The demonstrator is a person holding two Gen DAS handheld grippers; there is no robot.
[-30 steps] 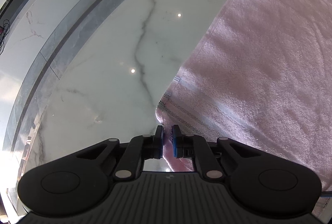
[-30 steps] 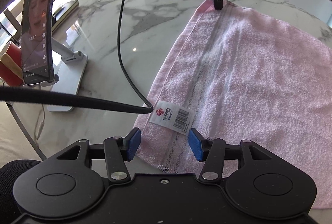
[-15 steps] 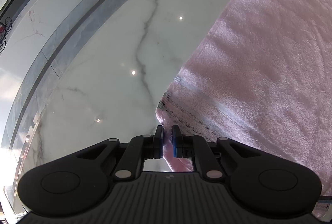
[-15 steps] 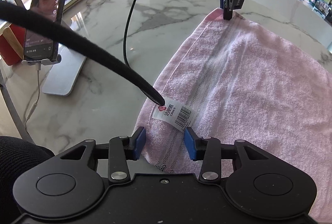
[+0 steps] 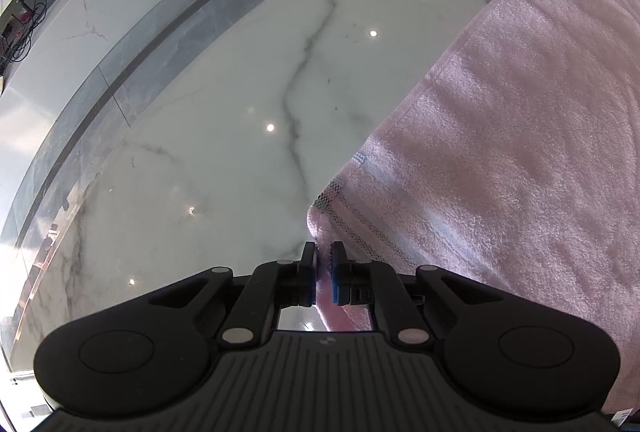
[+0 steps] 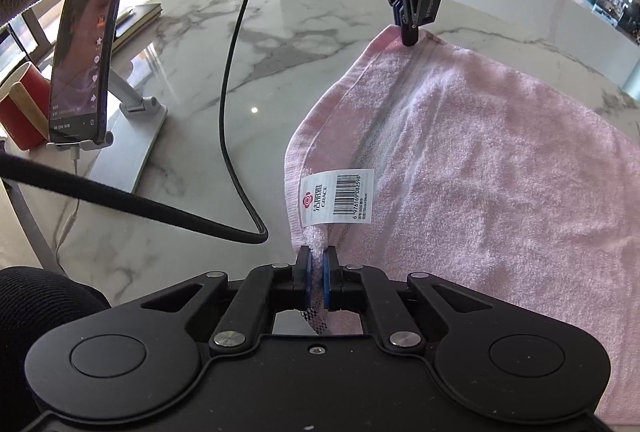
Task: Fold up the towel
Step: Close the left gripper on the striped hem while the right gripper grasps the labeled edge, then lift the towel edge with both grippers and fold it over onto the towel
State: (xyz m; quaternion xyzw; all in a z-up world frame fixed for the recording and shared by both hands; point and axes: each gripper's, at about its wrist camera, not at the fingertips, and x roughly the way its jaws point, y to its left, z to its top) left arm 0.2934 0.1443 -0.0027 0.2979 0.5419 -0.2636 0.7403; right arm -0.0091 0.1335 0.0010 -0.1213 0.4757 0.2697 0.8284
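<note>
With the pink towel spread flat on the marble worktop and its near short edge already peeling up, both corners of that edge are pinched: right tongs clamped tight on the corner below the barcode label, left tongs likewise shut on the far corner. Best to lift both corners evenly, keep the edge taut between them, then carry it over to meet the opposite edge squarely.

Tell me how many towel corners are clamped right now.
2. The right gripper pinches the near corner of the pink towel, below its label; the left gripper pinches the far corner.
</note>
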